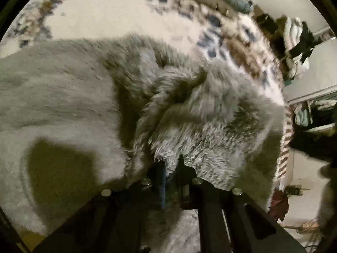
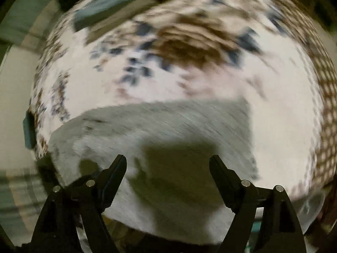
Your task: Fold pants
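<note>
The pants (image 1: 63, 97) are grey and fuzzy, spread over a white floral bedcover (image 1: 118, 14). In the left wrist view my left gripper (image 1: 170, 164) is shut on a raised fold of the pants' fuzzy edge, which drapes over the fingertips and hides them. In the right wrist view the pants (image 2: 168, 124) lie flat below my right gripper (image 2: 168, 162). It hangs above the cloth with its black fingers (image 2: 118, 168) wide apart and nothing between them. The picture is blurred by motion.
A dark teal folded cloth (image 2: 109, 8) lies at the far side of the bedcover. A pile of clothes (image 1: 294, 42) and shelves stand past the bed's right edge in the left wrist view. The bedcover's brown checked border (image 2: 324, 105) marks the edge.
</note>
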Demonstrator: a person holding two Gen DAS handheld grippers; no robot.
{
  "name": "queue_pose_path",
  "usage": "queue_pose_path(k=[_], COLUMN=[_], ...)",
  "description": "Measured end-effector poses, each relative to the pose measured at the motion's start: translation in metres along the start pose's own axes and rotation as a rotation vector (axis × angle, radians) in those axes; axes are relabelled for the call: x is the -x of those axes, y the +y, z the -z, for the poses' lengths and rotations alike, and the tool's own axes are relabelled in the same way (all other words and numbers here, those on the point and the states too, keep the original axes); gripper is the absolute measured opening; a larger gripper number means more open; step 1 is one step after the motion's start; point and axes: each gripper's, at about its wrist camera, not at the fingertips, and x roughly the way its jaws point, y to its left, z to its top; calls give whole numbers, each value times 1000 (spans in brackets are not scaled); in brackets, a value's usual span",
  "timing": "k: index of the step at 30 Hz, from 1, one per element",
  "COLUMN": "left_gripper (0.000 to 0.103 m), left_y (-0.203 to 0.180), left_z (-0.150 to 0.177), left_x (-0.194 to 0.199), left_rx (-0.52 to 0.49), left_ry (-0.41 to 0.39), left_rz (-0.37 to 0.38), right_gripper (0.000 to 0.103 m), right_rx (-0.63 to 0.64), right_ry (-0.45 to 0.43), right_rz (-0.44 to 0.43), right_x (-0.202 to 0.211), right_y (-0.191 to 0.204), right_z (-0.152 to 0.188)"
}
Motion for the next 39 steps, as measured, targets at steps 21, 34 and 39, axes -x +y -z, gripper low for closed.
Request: queue_pose_path(k=[21, 34, 39], left_gripper=[33, 22, 22], left_y=[22, 40, 45], left_z=[53, 62, 49], left_x=[43, 7, 36], left_rx=[179, 237, 319], left_ry=[103, 83, 12], left_rz=[58, -37, 44], right_gripper=[80, 5, 19], right_rx=[895, 824, 706], right_ry=[62, 15, 88], right_rz=[79, 126, 109], right_x=[-41, -59, -72], right_y=[203, 220, 209], right_z=[19, -23, -33])
